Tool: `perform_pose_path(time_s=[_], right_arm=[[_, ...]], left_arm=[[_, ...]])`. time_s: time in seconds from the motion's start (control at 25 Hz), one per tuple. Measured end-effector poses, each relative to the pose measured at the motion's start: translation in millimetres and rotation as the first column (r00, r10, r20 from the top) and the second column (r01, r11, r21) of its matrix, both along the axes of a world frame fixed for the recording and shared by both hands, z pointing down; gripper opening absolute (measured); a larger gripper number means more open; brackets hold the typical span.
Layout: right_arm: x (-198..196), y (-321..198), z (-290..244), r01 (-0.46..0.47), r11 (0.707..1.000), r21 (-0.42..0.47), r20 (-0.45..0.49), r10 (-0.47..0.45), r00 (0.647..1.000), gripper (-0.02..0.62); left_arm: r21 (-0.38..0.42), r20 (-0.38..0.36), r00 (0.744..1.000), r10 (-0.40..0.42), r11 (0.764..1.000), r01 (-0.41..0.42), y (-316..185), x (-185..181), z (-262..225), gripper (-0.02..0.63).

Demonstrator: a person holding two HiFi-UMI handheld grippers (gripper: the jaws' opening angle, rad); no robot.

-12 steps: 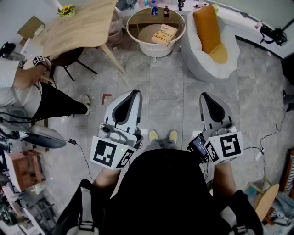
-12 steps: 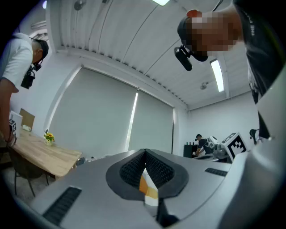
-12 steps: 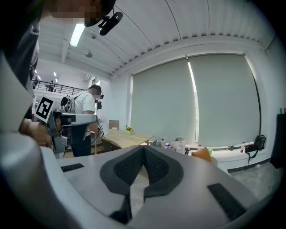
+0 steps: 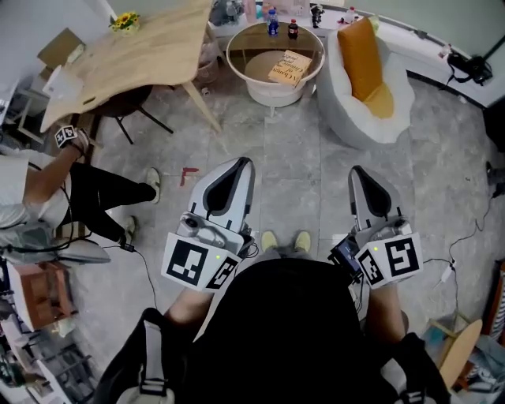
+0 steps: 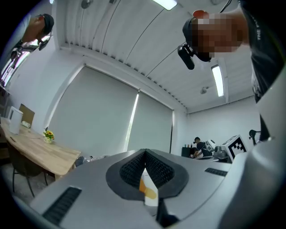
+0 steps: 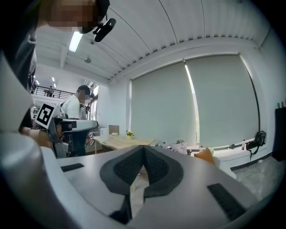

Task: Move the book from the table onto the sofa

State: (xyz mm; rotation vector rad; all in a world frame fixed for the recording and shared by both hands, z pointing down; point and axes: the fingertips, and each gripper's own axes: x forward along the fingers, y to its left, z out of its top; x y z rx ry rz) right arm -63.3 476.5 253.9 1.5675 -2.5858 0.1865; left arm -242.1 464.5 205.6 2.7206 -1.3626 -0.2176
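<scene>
A yellow-tan book (image 4: 286, 67) lies on the lower shelf of a round white table (image 4: 272, 91) at the far end of the floor. To its right stands a white sofa (image 4: 371, 118) with an orange cushion (image 4: 359, 51). My left gripper (image 4: 242, 162) and right gripper (image 4: 359, 170) are held level over the grey floor, well short of the table, both shut and holding nothing. In the left gripper view the jaws (image 5: 145, 153) meet at the tip, and the orange cushion (image 5: 147, 190) shows below them. In the right gripper view the right gripper (image 6: 144, 147) is likewise shut.
A wooden table (image 4: 134, 63) with yellow flowers (image 4: 125, 20) and a dark chair under it fills the upper left. A seated person (image 4: 47, 197) is at the left edge. Bottles (image 4: 273, 22) stand on the round table. Cables trail on the floor at right (image 4: 461, 237).
The view has shifted a little toward the round table and sofa. Both grippers sit slightly lower in the picture, still shut. The seated person has drawn a leg in.
</scene>
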Motion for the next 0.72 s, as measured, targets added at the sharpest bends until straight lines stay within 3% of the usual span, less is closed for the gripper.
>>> perform_pose_path(time_s=[0.72], right_arm=[[-65, -4, 4, 0.047, 0.999, -0.001, -0.02, -0.047, 0.999, 0.009]], left_arm=[[0.014, -0.022, 1.0, -0.019, 1.0, 0.019, 3, -54, -1, 0.012]])
